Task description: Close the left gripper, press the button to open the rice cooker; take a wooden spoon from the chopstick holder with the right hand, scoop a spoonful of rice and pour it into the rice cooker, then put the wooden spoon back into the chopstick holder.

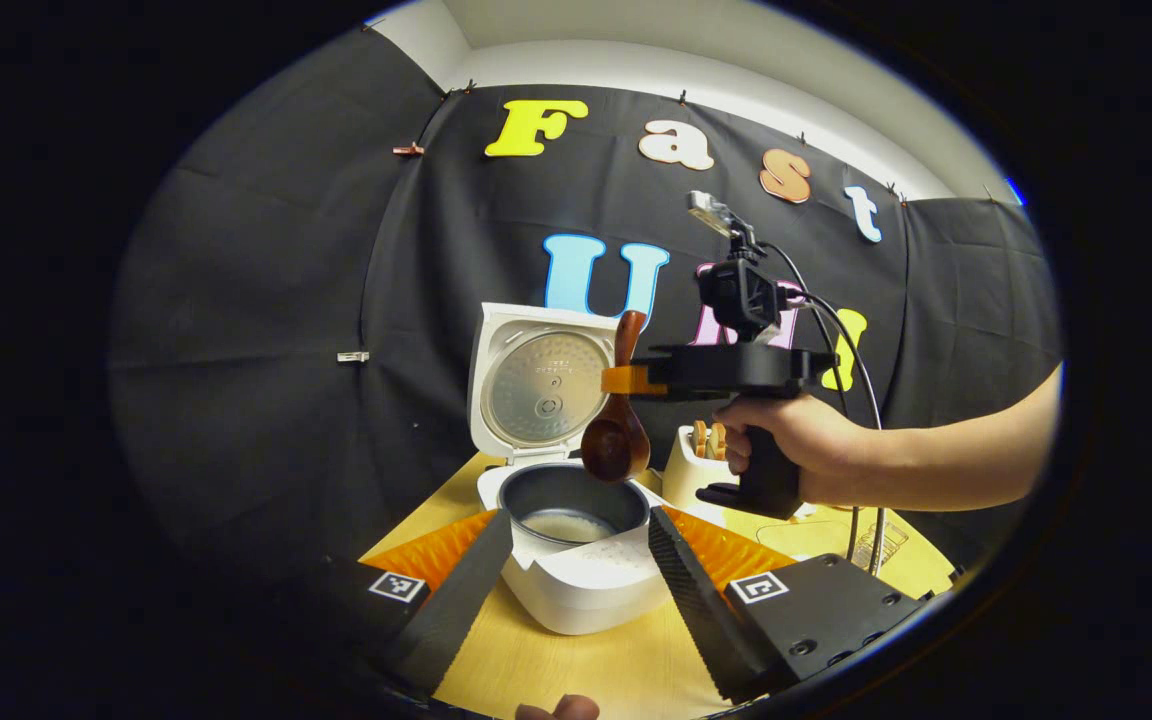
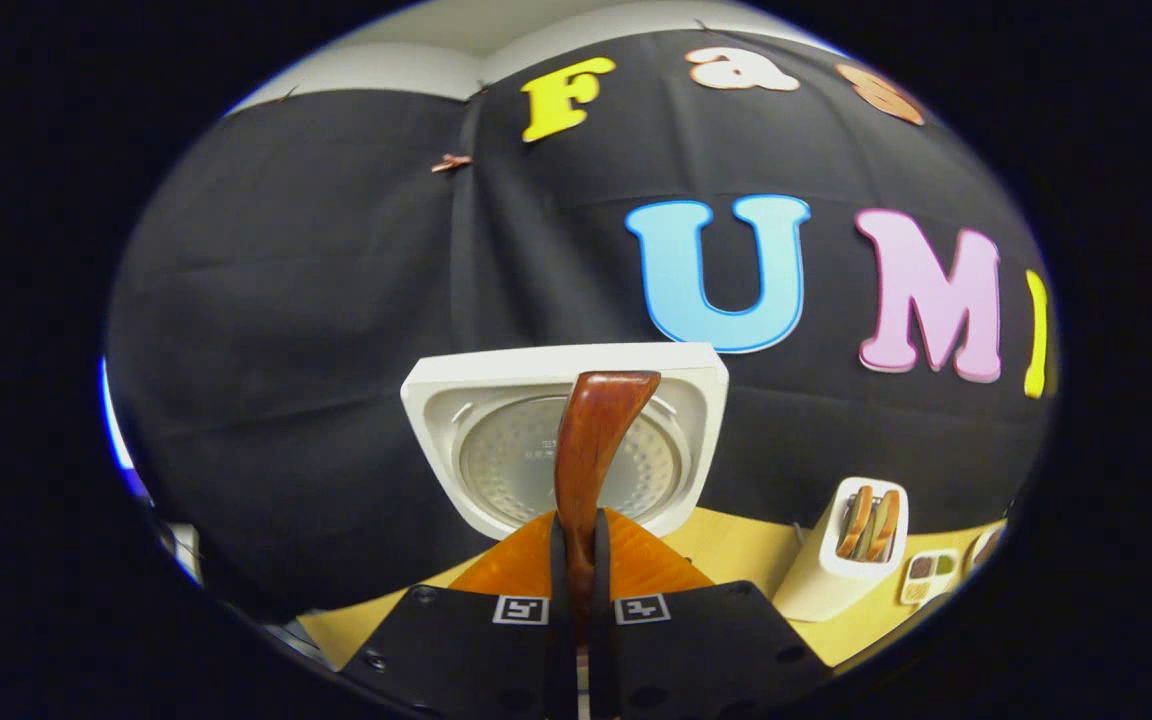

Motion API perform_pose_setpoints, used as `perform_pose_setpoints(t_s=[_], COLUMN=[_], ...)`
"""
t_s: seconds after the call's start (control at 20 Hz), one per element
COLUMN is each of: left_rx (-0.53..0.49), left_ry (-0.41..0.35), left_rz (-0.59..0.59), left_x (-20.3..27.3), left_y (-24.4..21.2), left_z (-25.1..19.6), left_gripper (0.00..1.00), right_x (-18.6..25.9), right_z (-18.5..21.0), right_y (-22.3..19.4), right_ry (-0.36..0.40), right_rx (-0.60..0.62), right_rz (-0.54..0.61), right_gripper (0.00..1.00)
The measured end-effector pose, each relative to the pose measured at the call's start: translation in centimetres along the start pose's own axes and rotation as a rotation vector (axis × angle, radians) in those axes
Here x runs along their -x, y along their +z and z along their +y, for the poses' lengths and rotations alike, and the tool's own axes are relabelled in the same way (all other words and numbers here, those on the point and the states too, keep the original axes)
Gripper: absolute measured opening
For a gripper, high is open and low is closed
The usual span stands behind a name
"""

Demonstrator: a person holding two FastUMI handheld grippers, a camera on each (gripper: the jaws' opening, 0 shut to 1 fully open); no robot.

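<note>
Wooden spoon (image 1: 615, 440): bowl down, hung over the open rice cooker (image 1: 576, 540), clamped in the right gripper (image 1: 626, 380)
Pot: rice lay inside
Left gripper (image 1: 576, 560): fingers spread, empty
Left: spoon's return to chopstick holder (image 1: 693, 468)

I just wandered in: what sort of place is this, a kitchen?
Probably a staged demo booth, not a real kitchen: black cloth wall, a wooden table with a rice cooker and chopstick holder, and handheld right gripper gear.

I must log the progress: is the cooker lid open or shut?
Open. The lid stands upright behind the pot, with its inner plate facing forward.
</note>
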State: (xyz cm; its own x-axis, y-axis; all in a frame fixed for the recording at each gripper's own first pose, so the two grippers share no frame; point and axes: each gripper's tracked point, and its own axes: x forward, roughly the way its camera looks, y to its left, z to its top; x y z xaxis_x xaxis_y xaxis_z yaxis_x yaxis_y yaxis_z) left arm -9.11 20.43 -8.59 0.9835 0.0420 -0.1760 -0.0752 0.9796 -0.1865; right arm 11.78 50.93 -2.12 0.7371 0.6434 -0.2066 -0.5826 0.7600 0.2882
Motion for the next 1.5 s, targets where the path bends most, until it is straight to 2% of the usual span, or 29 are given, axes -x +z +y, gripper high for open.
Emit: perform_pose_setpoints(t_s=[0.25, 0.55, 0.8, 0.95, 1.25, 1.5], left_rx=[-0.029, -0.041, -0.065, -0.085, -0.101, -0.110], left_ry=[-0.009, -0.031, -0.051, -0.063, -0.065, -0.045], left_rz=[-0.011, -0.025, -0.041, -0.050, -0.058, -0.062], left_x=[0.2, 0.0, -0.4, -0.7, -1.1, -1.6], left_y=[0.5, 1.4, 2.2, 2.5, 2.9, 3.6], left_z=[-1.2, -3.5, -5.6, -6.9, -9.4, -11.1], left_gripper=[0.95, 0.95, 0.95, 0.95, 0.95, 0.95], right_x=[2.9, 9.5, 16.2, 20.1, 28.5, 34.3], right_z=[-2.7, -6.2, -9.3, -12.8, -20.8, -29.1], right_y=[3.0, 6.9, 8.9, 8.6, 7.7, 4.6], right_ry=[-0.023, -0.044, -0.086, -0.128, -0.236, -0.385], right_rx=[-0.288, -0.443, -0.462, -0.448, -0.415, -0.333], right_rz=[-0.065, -0.187, -0.258, -0.291, -0.335, -0.306], right_gripper=[0.09, 0.09, 0.09, 0.09, 0.09, 0.09])
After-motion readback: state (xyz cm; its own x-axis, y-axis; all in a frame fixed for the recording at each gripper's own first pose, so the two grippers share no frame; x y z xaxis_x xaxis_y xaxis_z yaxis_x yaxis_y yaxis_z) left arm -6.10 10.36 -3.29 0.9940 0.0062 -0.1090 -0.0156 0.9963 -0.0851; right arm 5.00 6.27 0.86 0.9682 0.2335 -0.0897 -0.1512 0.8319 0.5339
